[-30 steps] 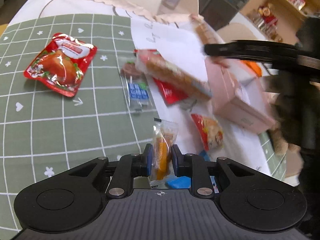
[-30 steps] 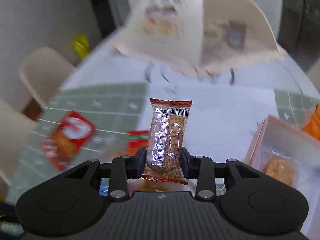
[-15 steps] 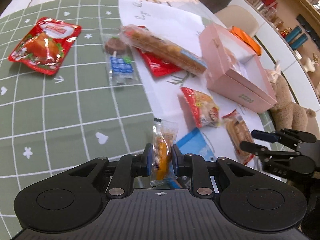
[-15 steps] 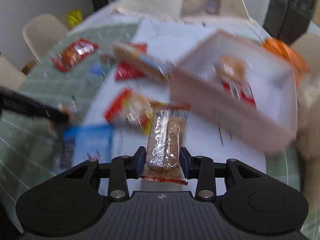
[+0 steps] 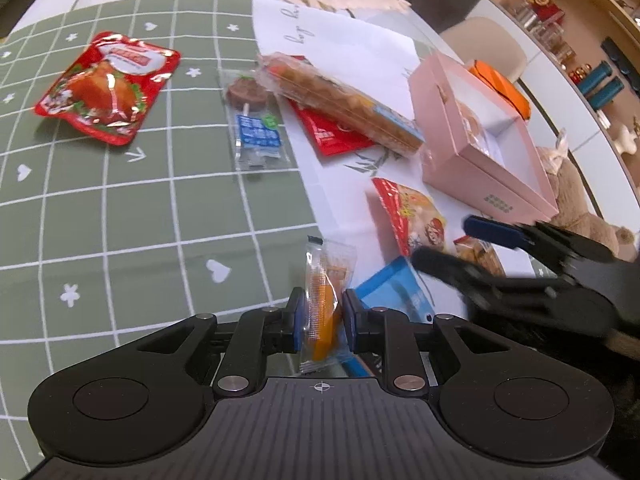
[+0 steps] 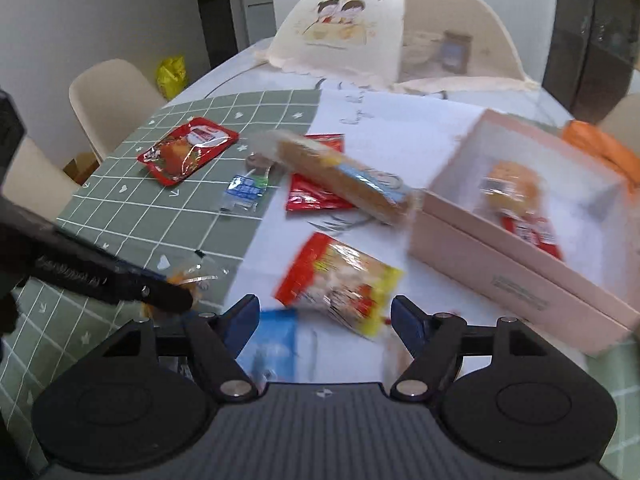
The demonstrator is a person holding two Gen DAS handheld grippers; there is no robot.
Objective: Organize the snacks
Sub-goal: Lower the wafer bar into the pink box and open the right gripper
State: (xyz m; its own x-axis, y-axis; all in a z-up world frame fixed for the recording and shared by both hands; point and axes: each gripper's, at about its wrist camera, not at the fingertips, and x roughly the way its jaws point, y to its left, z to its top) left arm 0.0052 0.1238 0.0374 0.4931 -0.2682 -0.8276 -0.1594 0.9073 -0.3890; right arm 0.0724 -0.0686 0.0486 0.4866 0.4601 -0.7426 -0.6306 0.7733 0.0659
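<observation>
- The left gripper [image 5: 320, 322] is clamped on a small clear sachet with an orange filling [image 5: 322, 300], held upright above the green gridded mat [image 5: 120, 208] near its border with the white cloth [image 5: 360, 60].
- The right gripper [image 6: 324, 316] has just been opening; its jaws stand apart with nothing between them, above the near edge of the cloth. A biscuit packet [image 5: 478, 254] lies on the cloth beneath its fingers (seen only partly, in the left wrist view), and I judge it to be lying free.
- The pink box [image 6: 520, 276] sits open on the right side of the cloth with a round orange snack [image 6: 514, 188] and a red-labelled packet [image 6: 534, 232] inside; it looks to be the collecting place.
- Loose on the table: a red-and-yellow bag [image 6: 340, 284] just before the right gripper, a blue packet [image 6: 272, 344], a long biscuit sleeve [image 6: 340, 178] lying over a flat red pouch [image 6: 316, 196], a wrapped lollipop [image 5: 252, 120] and a red foil pouch [image 5: 108, 88] further out on the mat.
- To do the step well: carry the sachet over the box's near wall before letting go, low enough that it drops flat.
- Keep the two grippers apart, since they are close together here; lift the right one clear first.
</observation>
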